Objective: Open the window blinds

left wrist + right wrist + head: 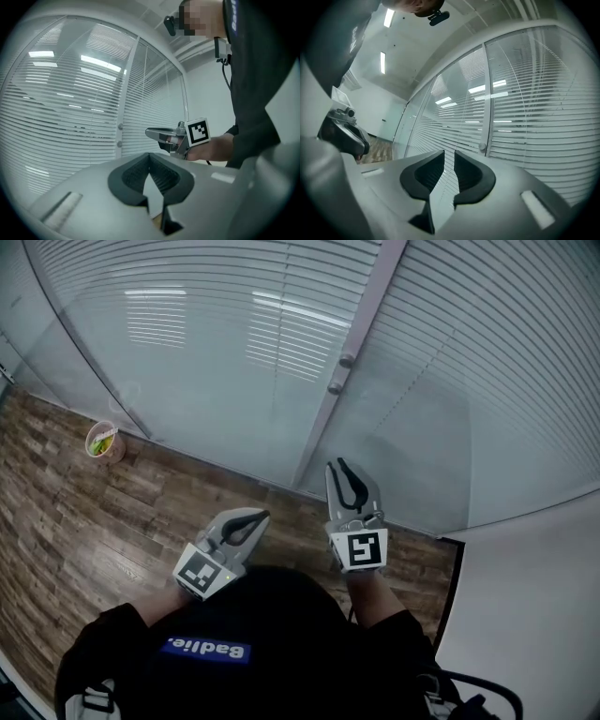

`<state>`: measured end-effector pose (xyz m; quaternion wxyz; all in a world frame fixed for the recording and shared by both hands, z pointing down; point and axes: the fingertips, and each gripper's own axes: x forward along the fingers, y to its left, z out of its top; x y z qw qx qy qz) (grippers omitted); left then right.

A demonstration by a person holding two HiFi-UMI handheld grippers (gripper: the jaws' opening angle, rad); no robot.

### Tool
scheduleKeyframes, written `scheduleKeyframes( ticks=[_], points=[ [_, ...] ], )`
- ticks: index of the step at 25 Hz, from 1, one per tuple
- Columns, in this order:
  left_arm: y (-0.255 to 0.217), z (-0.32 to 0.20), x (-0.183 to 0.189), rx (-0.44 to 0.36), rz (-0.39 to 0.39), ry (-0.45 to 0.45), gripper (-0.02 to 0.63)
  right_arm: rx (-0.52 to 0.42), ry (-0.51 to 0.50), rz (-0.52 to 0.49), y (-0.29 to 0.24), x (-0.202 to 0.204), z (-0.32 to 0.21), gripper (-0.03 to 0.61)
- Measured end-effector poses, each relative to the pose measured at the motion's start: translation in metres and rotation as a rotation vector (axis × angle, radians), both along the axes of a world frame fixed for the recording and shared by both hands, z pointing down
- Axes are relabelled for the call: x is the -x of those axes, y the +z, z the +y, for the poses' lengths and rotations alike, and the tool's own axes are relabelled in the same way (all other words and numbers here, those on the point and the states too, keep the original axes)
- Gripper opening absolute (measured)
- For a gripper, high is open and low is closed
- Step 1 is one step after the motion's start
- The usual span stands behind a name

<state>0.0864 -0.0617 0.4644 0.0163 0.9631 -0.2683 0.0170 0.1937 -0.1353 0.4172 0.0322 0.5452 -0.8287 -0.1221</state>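
Right tool (449,154): jaws slightly apart, narrow gap between the pads, nothing in it. It's released and holds nothing. It points level at the glass, toward the frame post (361,324) between two panes. Two small round knobs (346,360) sit on that post, ahead of the tips and clearly apart from them, no contact.

Left tool (150,157): pad tips meet, clenched on nothing. It's held level beside the right one, aimed across at it, off to the side of the post and not near the knobs.

Blinds (206,324): slats run across both panes behind the glass, down over the full height that shows. Ceiling lights reflect in the glass, so I can't read the exact slat tilt, and no clear view through.

Progress, judged: nothing done yet. The blinds look unopened and neither tool is on a control. The knobs are probably the blind controls, though that's unconfirmed; no cord or wand is visible. Left to do: bring the right tool onto a knob, close on it, then turn until the slats open.

Containers: one small round cup (103,441) on the wood floor (84,512) by the base of the left pane, well apart from both tools. There's something green and yellow on or in it, too small to tell what. No other containers.
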Motion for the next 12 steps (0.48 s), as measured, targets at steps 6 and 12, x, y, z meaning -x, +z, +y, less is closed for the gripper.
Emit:
scheduleKeyframes(
  ticks=[6, 12],
  points=[
    [-0.002, -0.019, 0.014, -0.011, 0.023, 0.017, 0.0, 0.024, 0.047, 0.096, 0.002, -0.003, -0.023, 0.06],
    [-0.012, -0.035, 0.025, -0.01, 0.041, 0.04, 0.0, 0.034, 0.085, 0.214, -0.01, -0.002, -0.052, 0.086]
  ],
)
